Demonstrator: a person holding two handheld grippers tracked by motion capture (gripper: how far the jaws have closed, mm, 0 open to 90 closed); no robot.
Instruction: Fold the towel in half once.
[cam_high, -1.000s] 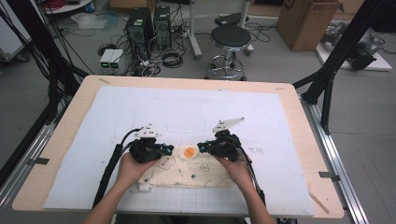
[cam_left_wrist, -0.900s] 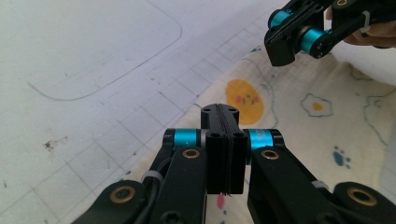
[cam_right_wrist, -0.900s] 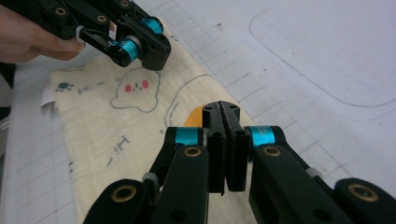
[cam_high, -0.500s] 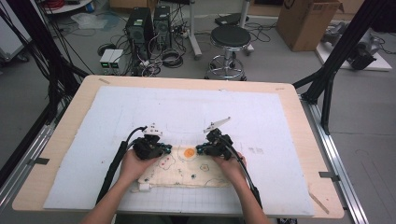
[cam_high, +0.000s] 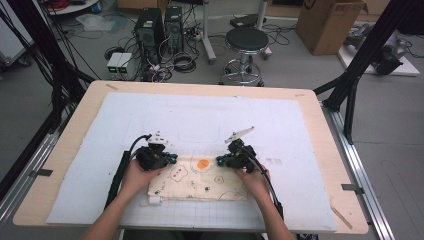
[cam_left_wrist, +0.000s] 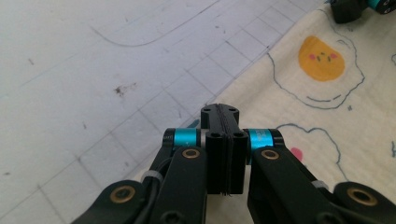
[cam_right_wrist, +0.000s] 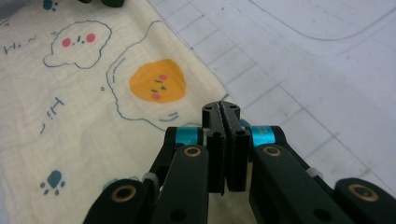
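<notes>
A cream cloth (cam_high: 200, 182) printed with a fried egg, clouds and paws lies flat on the white gridded mat (cam_high: 200, 120) near the front of the table. My left gripper (cam_high: 171, 159) rests at the cloth's far left edge and my right gripper (cam_high: 220, 161) at its far edge to the right of the egg, tips pointing toward each other. In the left gripper view the left gripper (cam_left_wrist: 219, 110) has its jaws pressed together over the cloth (cam_left_wrist: 364, 116) border. In the right gripper view the right gripper (cam_right_wrist: 222, 108) is likewise shut at the cloth (cam_right_wrist: 70, 116) edge. No fabric shows between either pair of jaws.
The mat covers most of the wooden table (cam_high: 320, 130). Black cables trail from both grippers toward the front edge. Beyond the table stand a stool (cam_high: 247, 40), computer towers (cam_high: 160, 25) and a cardboard box (cam_high: 330, 20). Black frame posts flank both sides.
Almost nothing differs. The right gripper's grey plate has wobbled slightly left and back; both hands and the cloth stay where they were.
</notes>
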